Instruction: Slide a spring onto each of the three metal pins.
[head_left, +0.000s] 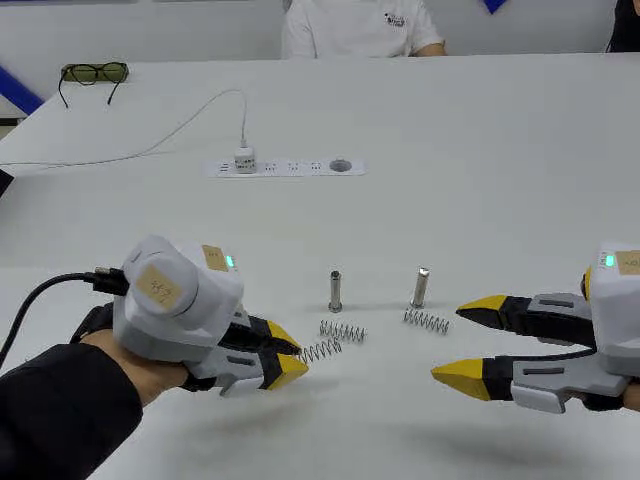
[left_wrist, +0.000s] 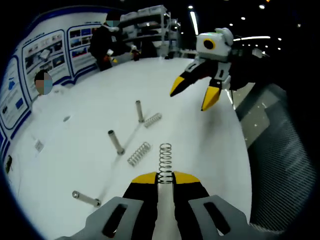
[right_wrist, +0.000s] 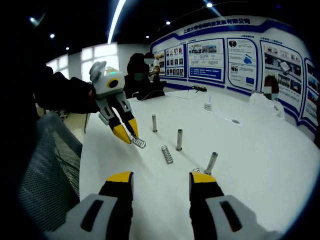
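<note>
the white left gripper with yellow-tipped jaws (head_left: 288, 361) sits near left, its jaws closed on one end of a thin steel coil spring (head_left: 322, 350) that points right. a left grey metal pin (right_wrist: 154, 123) stands beside it on the white table (head_left: 480, 180). just right, a second coil spring (head_left: 343, 331) lies near the upright middle metal pin (head_left: 335, 291). further right, a third coil spring (head_left: 427, 320) lies at the foot of the right metal pin (head_left: 421, 287). the right gripper (head_left: 466, 342) sits near right, jaws wide apart, holding nothing.
</note>
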